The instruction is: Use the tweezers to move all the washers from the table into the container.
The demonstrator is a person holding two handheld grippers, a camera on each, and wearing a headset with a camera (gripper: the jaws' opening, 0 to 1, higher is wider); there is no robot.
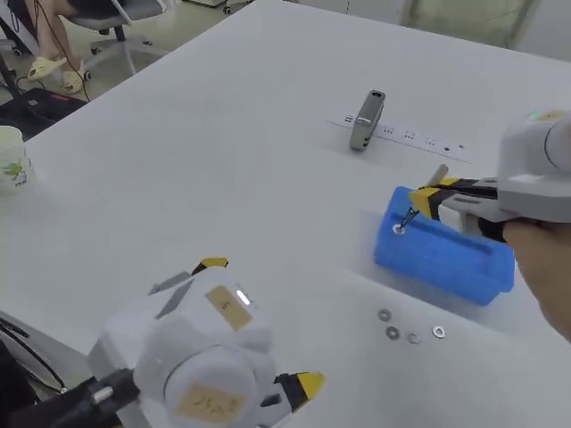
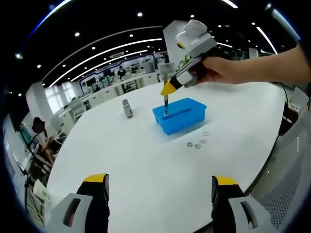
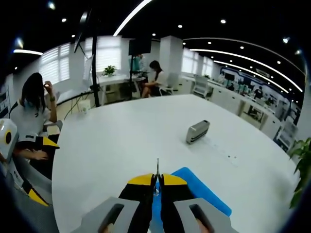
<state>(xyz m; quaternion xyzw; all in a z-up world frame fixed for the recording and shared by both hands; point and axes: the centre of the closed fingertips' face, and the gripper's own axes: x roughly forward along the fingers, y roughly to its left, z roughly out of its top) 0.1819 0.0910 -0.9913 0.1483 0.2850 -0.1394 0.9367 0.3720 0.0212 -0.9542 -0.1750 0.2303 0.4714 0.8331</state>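
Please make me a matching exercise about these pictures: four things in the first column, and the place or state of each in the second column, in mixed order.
Things:
1. tweezers
2. loose washers
3. left gripper
4. grey device

Places or states:
a. jaws apart, empty
b. on the table, on the person's side of the blue container
c. on the table, on the container's far side
d. clamped in the right gripper

Pairs: 1-d, 2-b, 3-a, 4-c.

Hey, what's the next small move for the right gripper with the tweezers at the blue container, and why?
Probably ease the right gripper slightly so the tweezers drop what looks like a washer into the blue container: their tip is already over its inside, and four washers lie on the table.
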